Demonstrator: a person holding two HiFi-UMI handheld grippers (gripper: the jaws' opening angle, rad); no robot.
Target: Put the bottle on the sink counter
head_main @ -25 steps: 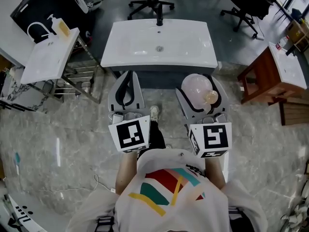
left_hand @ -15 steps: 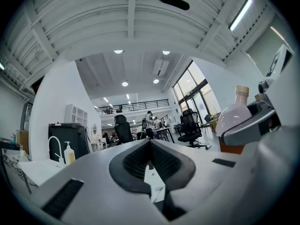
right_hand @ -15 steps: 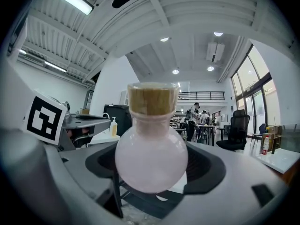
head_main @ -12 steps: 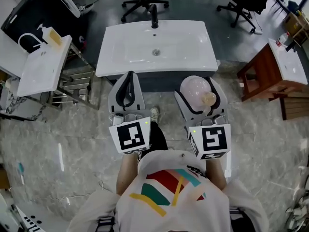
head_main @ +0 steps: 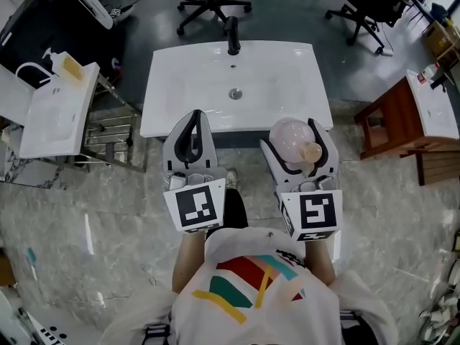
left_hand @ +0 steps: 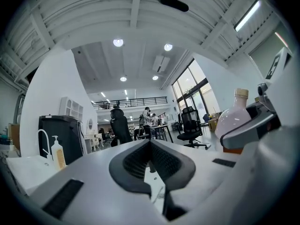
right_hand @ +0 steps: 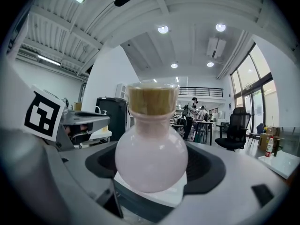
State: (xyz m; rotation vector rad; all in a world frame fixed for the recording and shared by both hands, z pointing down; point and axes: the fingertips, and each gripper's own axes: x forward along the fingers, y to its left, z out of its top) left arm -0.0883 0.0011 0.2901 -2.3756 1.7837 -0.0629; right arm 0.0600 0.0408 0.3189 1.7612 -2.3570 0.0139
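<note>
Nearest the person, each gripper carries a cube with a black-and-white square marker.

The left gripper (head_main: 195,116) has its grey jaws brought fully together. The ribbed black pads (left_hand: 140,159) meet at the tips and enclose an empty loop; nothing is gripped.

The right gripper (head_main: 295,141) has its jaws spread partway, clamped on either side of the bottle (head_main: 287,131). The bottle has a round, smooth, pale pink bulb, a short neck and a tan, cork-like stopper (right_hand: 152,100). In the head view the bulb overlaps the front right edge of the sink counter (head_main: 172,117), held in the jaws, with the stopper on the person's side.

The sink counter is a glossy white rectangular slab with a shallow basin and a round metal drain (head_main: 235,93). A black faucet (head_main: 233,36) stands at the middle of its far edge.

The floor (head_main: 100,214) under the person is grey and marble-patterned. Black office chairs (head_main: 208,2) stand beyond the sink.
</note>
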